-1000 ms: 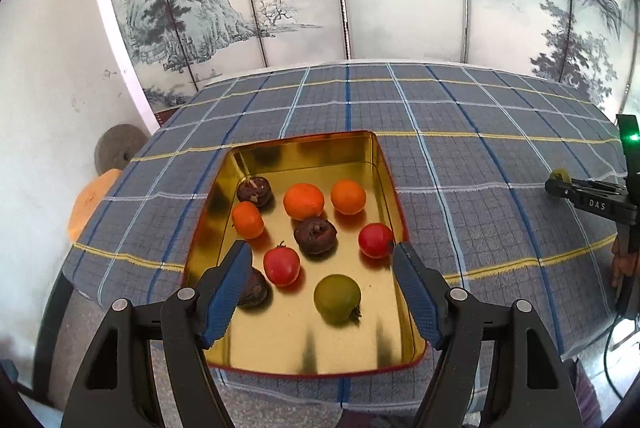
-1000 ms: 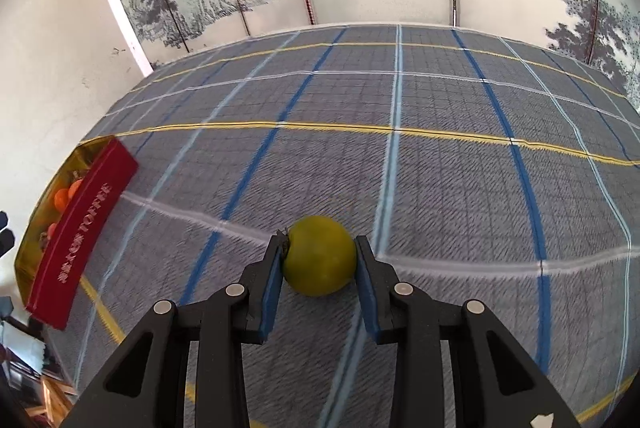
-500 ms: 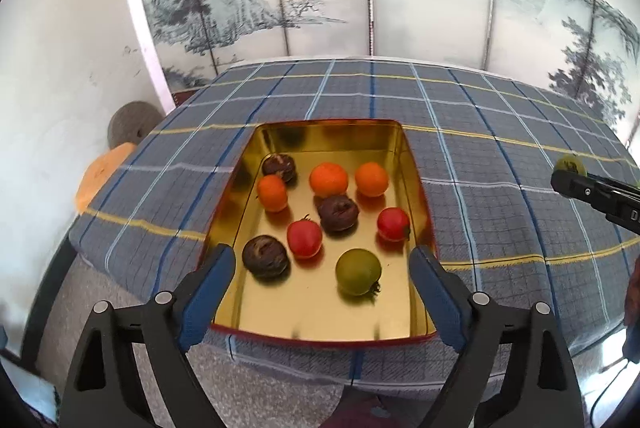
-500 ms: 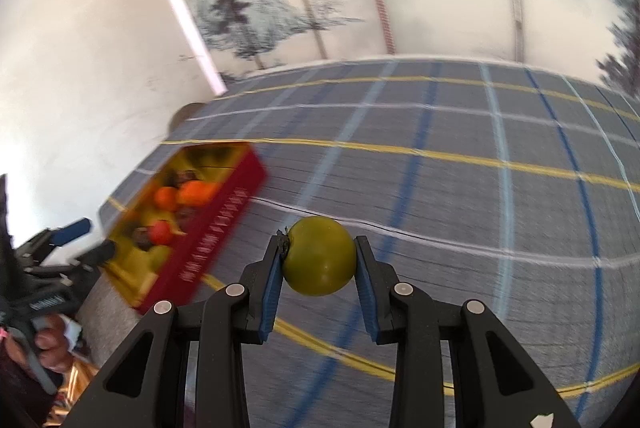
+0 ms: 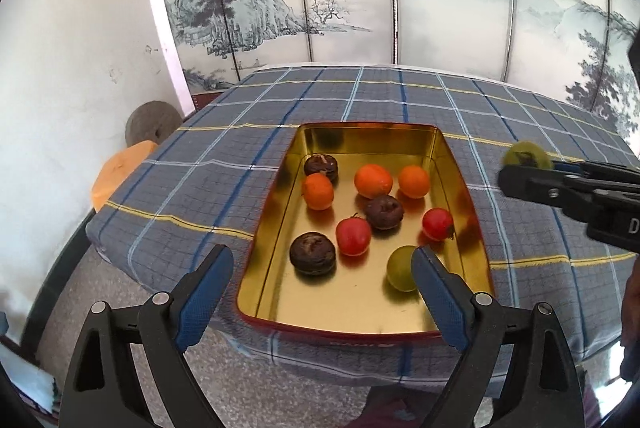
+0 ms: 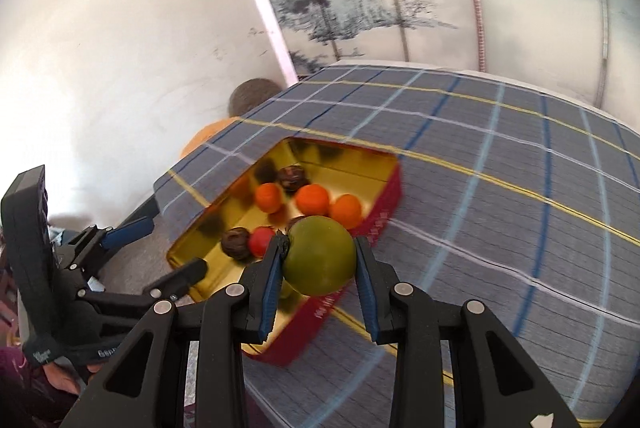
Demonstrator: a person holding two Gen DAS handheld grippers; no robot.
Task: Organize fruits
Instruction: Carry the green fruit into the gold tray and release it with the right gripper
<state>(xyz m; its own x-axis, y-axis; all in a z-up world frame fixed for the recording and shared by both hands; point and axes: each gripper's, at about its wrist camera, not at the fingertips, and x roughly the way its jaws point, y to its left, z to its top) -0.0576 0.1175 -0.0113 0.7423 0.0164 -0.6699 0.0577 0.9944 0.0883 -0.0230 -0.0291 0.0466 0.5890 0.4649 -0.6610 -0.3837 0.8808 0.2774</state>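
The left gripper (image 5: 322, 270) hovers with fingers spread wide, holding nothing, at the near end of a gold tin (image 5: 460, 164) of fruit — orange, red, brown, one green — on a plaid tablecloth (image 5: 224, 164). To its right, the right gripper (image 6: 318, 270) clamps a green fruit (image 6: 320, 260) just above the tin's red wall.

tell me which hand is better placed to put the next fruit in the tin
Right. The right gripper already grips the round green fruit beside the gold rectangular tin; the left gripper hangs open and empty.
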